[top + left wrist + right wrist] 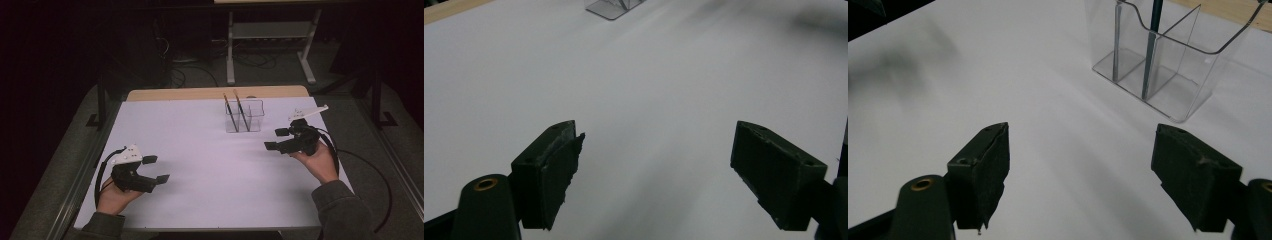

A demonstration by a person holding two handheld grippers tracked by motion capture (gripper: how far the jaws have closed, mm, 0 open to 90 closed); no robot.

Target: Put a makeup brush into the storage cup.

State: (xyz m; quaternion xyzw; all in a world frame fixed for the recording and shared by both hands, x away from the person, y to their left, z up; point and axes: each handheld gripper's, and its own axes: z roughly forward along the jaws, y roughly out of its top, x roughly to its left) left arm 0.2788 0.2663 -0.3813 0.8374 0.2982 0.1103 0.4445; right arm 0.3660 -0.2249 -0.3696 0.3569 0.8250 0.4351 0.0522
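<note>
A clear plastic holder (pixel 244 116) with divided compartments stands on the white table top (pixel 200 160) toward the back, right of centre. Two pencils (pixel 236 111) lean in it, tips down. The holder (pixel 1168 65) sits ahead and to the right of my right gripper (pixel 1080 170), whose jaws are open with nothing between them. In the high view that right gripper (pixel 276 139) hovers just right of the holder, pointing left. My left gripper (pixel 156 169) rests at the front left, open and empty; its jaws (pixel 656 175) face bare table, and the holder's base (pixel 613 6) lies far ahead.
A wooden strip (pixel 215 93) edges the table's far side. Beyond it, a metal stand (pixel 270 45) and cables lie on the dark floor. A black cable (pixel 372 175) trails off the table's right side from the right gripper.
</note>
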